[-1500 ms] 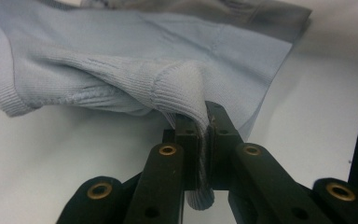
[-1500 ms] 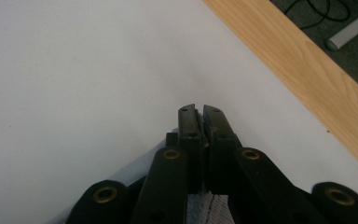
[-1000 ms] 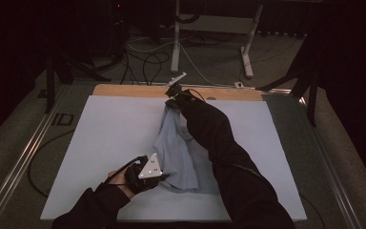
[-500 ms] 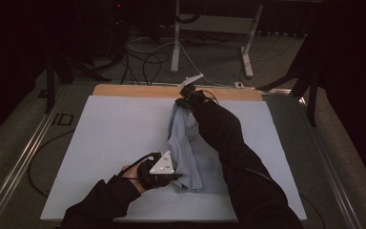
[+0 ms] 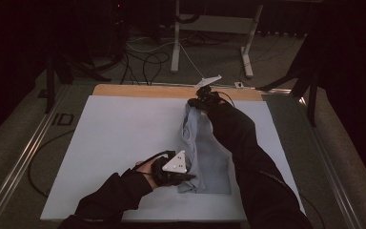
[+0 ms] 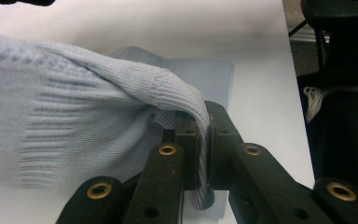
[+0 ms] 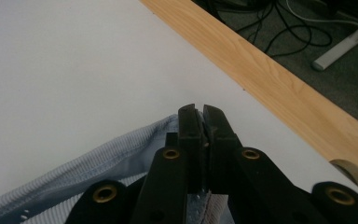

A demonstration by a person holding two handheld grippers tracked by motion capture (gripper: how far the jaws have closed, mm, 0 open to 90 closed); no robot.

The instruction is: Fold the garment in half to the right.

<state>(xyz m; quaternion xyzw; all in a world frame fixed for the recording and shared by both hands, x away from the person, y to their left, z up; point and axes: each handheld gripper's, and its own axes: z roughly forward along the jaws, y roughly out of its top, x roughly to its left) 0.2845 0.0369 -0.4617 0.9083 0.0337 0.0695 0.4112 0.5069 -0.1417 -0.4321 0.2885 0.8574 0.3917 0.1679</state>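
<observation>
Two grippers are gripping one pale blue knit garment in the high view: the left gripper near the desk's front edge, the right gripper by the far wooden edge. In the left gripper view, the jaws are pinching a ribbed hem. In the right gripper view, the jaws are pressing together on a thin seam. That slim bite is looking risky; pulling the cloth taut could be tugging it free.

White table; pale blue knit garment lying on it.
</observation>
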